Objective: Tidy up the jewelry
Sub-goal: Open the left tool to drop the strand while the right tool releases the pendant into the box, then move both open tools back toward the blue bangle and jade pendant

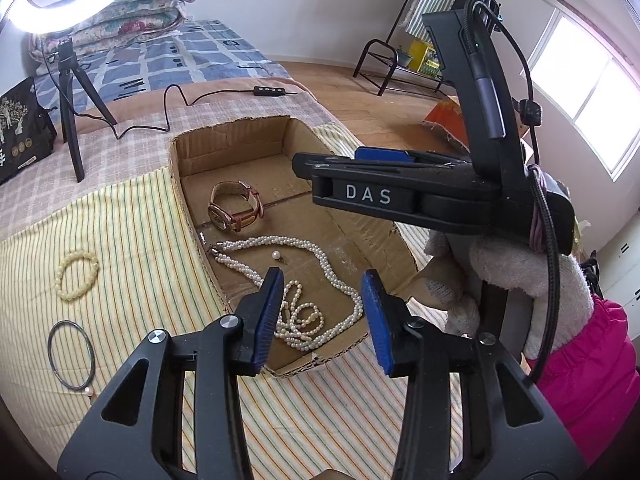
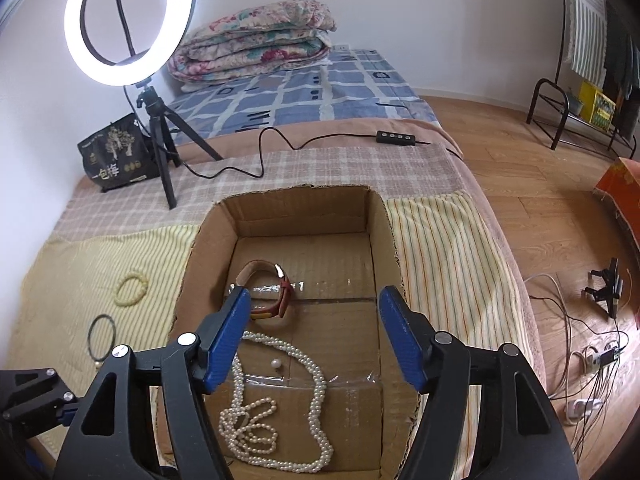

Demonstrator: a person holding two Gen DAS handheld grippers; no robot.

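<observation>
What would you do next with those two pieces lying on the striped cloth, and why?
Probably swing the left hand-held gripper over to the cream bead bracelet and pick it up. It and the dark bangle lie outside the cardboard box, while the watch and pearl necklace are already inside. Both hand-held grippers are open and empty.

Watch (image 2: 266, 294) lies behind necklace (image 2: 280, 412) in box (image 2: 304, 210); bracelet (image 2: 131, 288) and ring (image 2: 101, 337) lie left.

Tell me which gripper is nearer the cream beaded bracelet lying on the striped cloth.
Left. The left gripper hovers over the cardboard box's near-left edge, closest to the cream beaded bracelet. The right gripper hangs over the box's middle, farther away.
</observation>
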